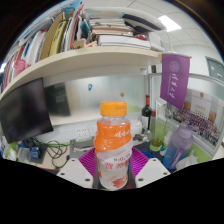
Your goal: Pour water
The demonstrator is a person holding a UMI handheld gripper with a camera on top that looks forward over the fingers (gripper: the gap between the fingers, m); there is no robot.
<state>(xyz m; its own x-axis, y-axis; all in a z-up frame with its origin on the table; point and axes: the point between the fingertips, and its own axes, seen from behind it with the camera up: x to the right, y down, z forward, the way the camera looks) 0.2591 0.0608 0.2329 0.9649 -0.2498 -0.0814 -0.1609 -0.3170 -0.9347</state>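
Observation:
A plastic bottle (113, 145) with an orange cap and an orange and white label stands upright between my fingers. My gripper (112, 166) is shut on the bottle, with the magenta pads (88, 160) pressing its lower body from both sides. The bottle's base is hidden behind the gripper's body. The bottle looks lifted above the desk.
A dark monitor (25, 108) stands to the left beyond the bottle. A purple banner (174, 80) hangs on the right, with a dark glass bottle (146, 117) and a lilac tumbler (178, 145) near it. A shelf of books (70, 40) runs overhead.

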